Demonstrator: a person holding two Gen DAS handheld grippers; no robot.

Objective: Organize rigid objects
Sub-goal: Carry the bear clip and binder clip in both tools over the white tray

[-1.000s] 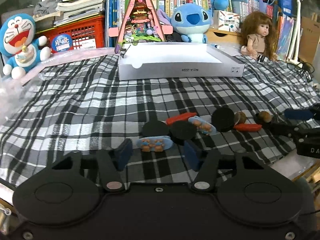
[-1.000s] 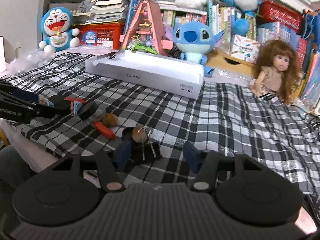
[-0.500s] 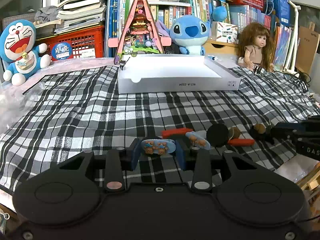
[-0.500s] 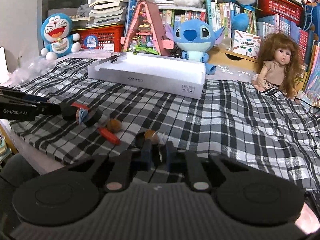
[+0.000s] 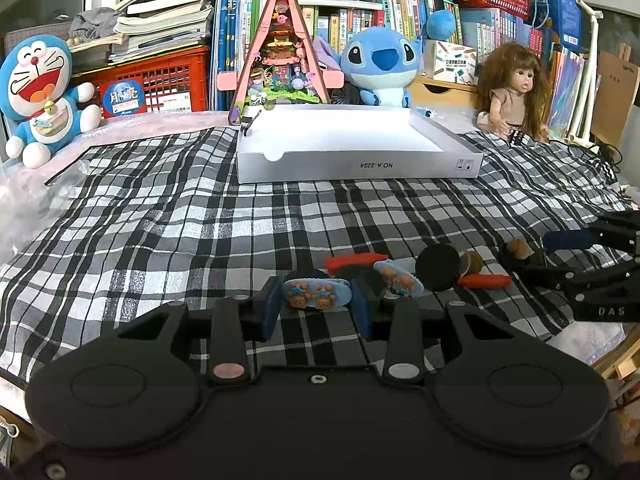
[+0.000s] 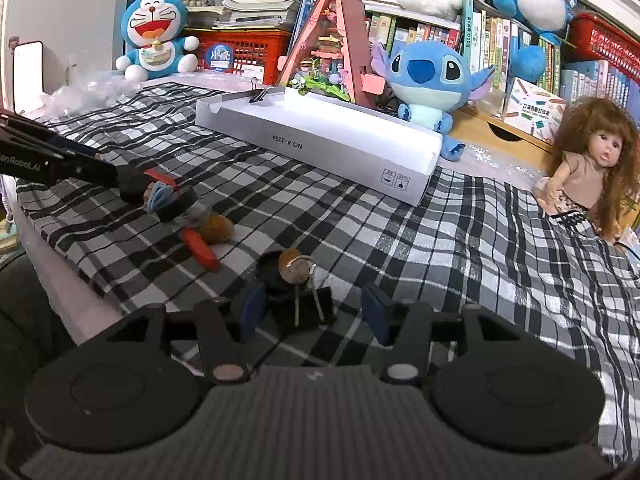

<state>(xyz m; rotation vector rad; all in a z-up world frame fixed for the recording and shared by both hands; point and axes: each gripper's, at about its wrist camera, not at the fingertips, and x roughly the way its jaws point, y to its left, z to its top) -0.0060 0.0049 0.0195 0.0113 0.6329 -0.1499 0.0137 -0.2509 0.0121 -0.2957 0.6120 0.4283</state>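
My left gripper (image 5: 316, 310) is shut on a blue hair clip with little bears (image 5: 316, 294), low over the checked cloth. A second bear clip (image 5: 400, 278), two red clips (image 5: 356, 260) (image 5: 484, 280), a black disc (image 5: 438, 266) and a brown ball (image 5: 472, 262) lie just beyond it. My right gripper (image 6: 314, 312) has its jaws opening. A black binder clip (image 6: 304, 308) lies between the pads, untouched, with a brown bobble (image 6: 294, 268) on a black disc behind it. The white open box (image 5: 356, 168) (image 6: 320, 140) stands further back.
The left gripper (image 6: 80, 168) reaches in from the left of the right wrist view over the clip pile (image 6: 172, 200). Plush toys, a doll (image 6: 592, 176), a pink toy house and books line the back. The cloth's front edge runs close under both grippers.
The left gripper closed on the bear clip and has stayed shut on it. The right gripper shut over the binder clip half a second ago and now stands open again.
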